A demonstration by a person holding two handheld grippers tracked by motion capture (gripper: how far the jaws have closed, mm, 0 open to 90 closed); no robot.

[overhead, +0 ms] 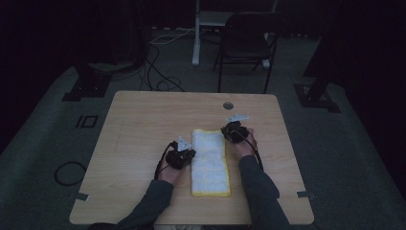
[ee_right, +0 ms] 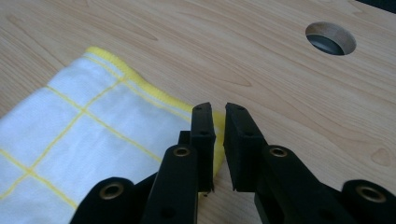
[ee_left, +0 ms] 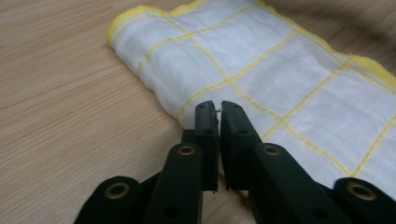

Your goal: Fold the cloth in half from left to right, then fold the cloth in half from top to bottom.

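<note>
While the folding work appears largely done, the item entries run as follows, largest first.

Light wooden desk (overhead: 143,143): rectangular, rounded corners, with a round cable hole (overhead: 228,105) near its far edge. It carries everything below.

White cloth with yellow grid lines and yellow hem (overhead: 209,162): lies flat at the middle of the desk as a long narrow strip, running from the near side toward the far side. Judged status: already folded into a strip, edges fairly even; a further fold or a tidy-up may remain, though nothing settles which.

Left gripper (overhead: 187,154): black, held at the cloth's left long edge, about midway along it. Jaws stand slightly parted with a thin gap; nothing pinched, cloth released.

Right gripper (overhead: 229,132): black, at the cloth's far right corner. Jaws likewise slightly parted, empty, the hemmed corner just behind them.

Per-view notes. High view: gives the whole strip, both forearms in grey sleeves, both grippers flanking the cloth, plus a dark folding chair (overhead: 246,40) and cables on the floor beyond. Left gripper view: shows the doubled thickness of the cloth's folded edge (ee_left: 154,88) and the slim gap between the jaws. Right gripper view: shows the yellow hem at the corner (ee_right: 116,65) lying flat on the wood grain, and the cable hole close by.
</note>
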